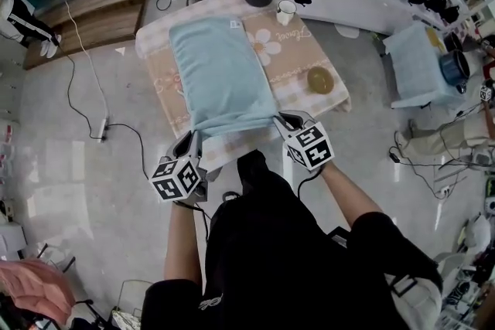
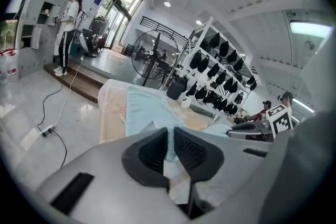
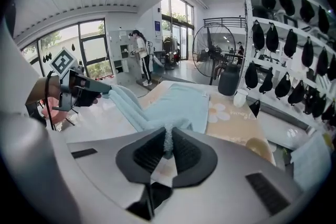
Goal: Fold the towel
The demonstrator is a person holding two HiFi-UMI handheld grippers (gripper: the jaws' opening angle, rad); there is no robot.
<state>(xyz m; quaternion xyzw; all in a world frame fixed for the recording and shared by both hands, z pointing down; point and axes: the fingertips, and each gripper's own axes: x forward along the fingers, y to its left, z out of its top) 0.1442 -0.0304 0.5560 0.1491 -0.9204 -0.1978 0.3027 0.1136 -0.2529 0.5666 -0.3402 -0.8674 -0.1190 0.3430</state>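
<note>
the pale blue towel (image 1: 220,69) lies lengthwise on the cloth-covered desk (image 1: 164,85), far end flat, near edge raised off the surface with one corner in each gripper. this looks like the set-up for carrying that edge over to the far end as a fold. the left gripper (image 1: 193,140) has its fingers (image 2: 149,152) nearly together, clamped on a thin pinch of towel. the right gripper (image 1: 281,121) presses its fingers (image 3: 185,153) likewise on the other corner.
</note>
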